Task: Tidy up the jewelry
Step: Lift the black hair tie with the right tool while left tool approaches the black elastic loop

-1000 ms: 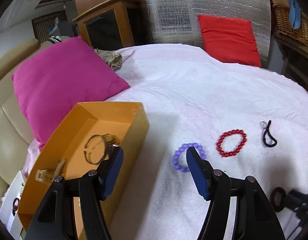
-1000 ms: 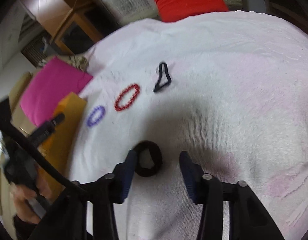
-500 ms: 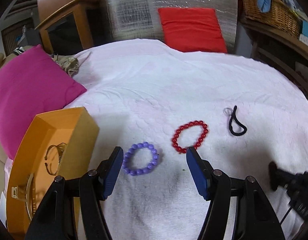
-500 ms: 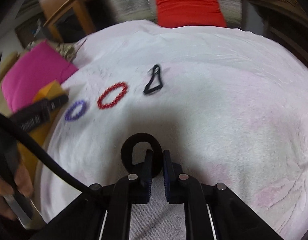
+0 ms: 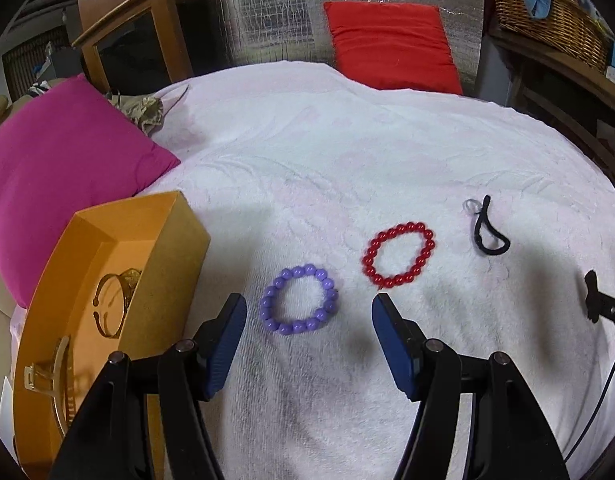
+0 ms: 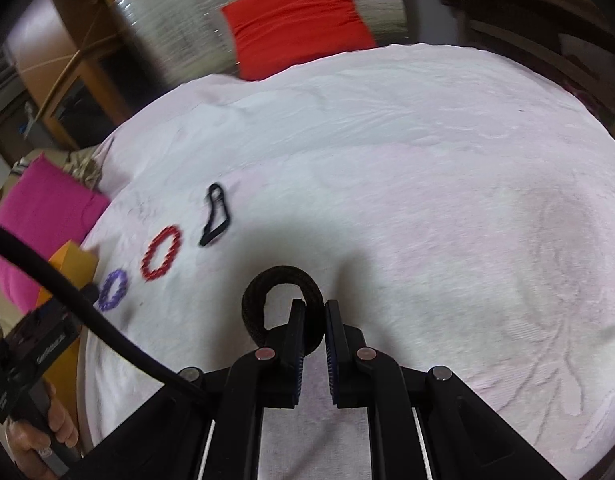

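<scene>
Beads are seen in the left wrist view: a purple bracelet (image 5: 298, 299) lies on the white blanket (image 5: 347, 152) just ahead of the left gripper (image 5: 309, 312), whose jaws are held wide apart with nothing in them, while a red bracelet (image 5: 399, 253) and a thin black hair tie (image 5: 489, 235) lie further right and an orange box (image 5: 107, 248) with gold pieces inside is set at the left. In the right wrist view, a thick black hair band (image 6: 283, 300) is pinched tight in the right gripper (image 6: 314, 322), close above the blanket. The left gripper's handle is held by a hand (image 6: 39, 432) at the lower left.
</scene>
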